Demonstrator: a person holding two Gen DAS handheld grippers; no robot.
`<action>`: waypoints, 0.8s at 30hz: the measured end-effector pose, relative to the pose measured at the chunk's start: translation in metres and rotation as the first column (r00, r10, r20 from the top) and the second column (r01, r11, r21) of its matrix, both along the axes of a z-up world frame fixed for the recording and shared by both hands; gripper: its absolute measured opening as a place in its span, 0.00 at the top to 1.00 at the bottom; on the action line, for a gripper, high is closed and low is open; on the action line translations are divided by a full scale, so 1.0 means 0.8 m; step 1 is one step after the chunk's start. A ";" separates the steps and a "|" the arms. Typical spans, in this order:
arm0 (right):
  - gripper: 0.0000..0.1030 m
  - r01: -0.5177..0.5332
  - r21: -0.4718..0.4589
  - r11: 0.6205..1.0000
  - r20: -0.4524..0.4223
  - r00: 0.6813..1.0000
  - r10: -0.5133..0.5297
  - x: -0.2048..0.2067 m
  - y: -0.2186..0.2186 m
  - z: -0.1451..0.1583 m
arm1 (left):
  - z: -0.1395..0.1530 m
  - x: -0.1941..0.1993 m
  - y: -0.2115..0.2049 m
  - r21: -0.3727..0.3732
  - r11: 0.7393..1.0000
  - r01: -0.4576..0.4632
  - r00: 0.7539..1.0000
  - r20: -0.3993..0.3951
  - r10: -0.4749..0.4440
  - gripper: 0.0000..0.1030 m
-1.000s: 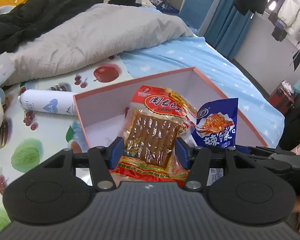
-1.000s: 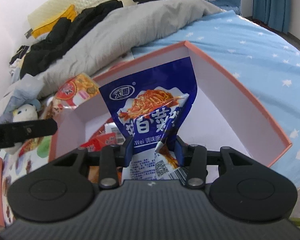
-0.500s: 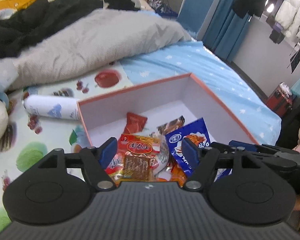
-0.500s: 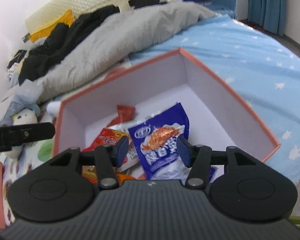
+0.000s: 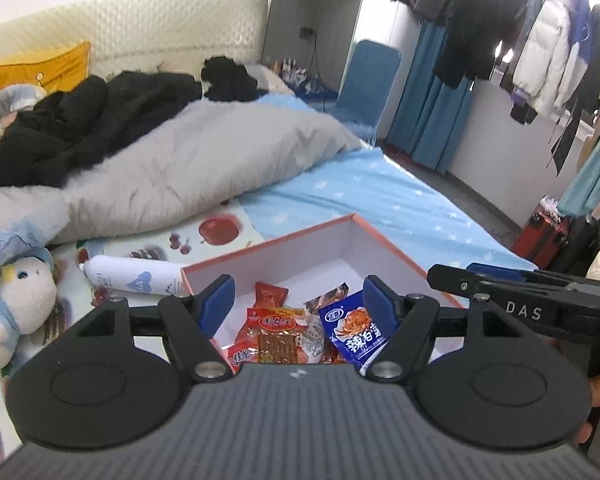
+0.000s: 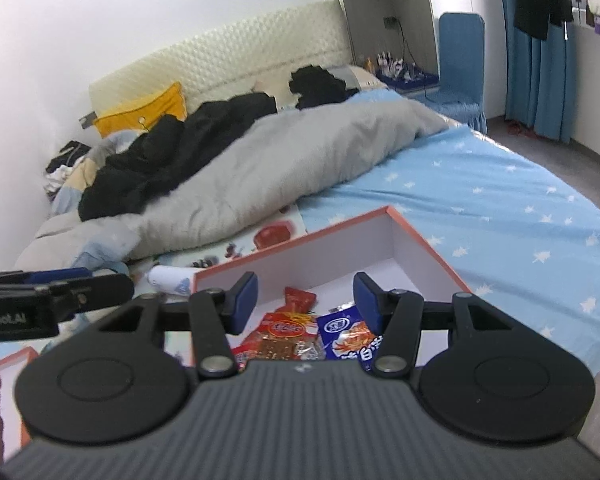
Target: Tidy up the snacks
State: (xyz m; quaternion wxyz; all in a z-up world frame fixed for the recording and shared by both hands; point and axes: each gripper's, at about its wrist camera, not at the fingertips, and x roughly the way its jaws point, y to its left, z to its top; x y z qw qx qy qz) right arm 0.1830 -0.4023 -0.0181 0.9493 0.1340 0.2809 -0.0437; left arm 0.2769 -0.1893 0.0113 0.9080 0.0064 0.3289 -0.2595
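Glossy foil snack packets point(image 5: 352, 330), matt cardboard box point(image 5: 300, 254), fuzzy grey blanket point(image 5: 204, 168)

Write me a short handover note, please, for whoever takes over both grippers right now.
Left gripper: open, empty, jaws just opened wider.
Right gripper: open, empty, likewise.
Both sit above the orange-rimmed box on the bed.
Done: the red snack pack and the blue snack pack lie in the box among other packets.
Left: no loose snacks visible outside it; check out of frame.
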 end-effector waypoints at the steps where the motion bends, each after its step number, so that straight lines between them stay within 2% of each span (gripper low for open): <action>1: 0.46 0.002 -0.003 1.000 0.007 1.000 -0.002 -0.005 0.003 0.004 | 0.006 -0.007 0.005 -0.004 1.000 0.002 1.000 0.010 -0.002 0.27; 6: 0.46 0.003 -0.021 1.000 0.045 0.999 -0.003 -0.029 0.025 0.022 | 0.028 -0.043 0.033 -0.019 1.000 0.001 0.998 0.060 0.000 0.27; 13: 0.46 0.005 -0.041 0.999 0.080 0.997 -0.002 -0.066 0.050 0.038 | 0.042 -0.086 0.067 -0.055 0.998 -0.011 0.996 0.084 0.015 0.27; 24: 0.46 0.056 -0.050 0.997 0.081 0.995 -0.052 -0.111 0.067 0.012 | 0.025 -0.140 0.093 -0.046 0.999 -0.020 0.995 0.092 0.024 0.27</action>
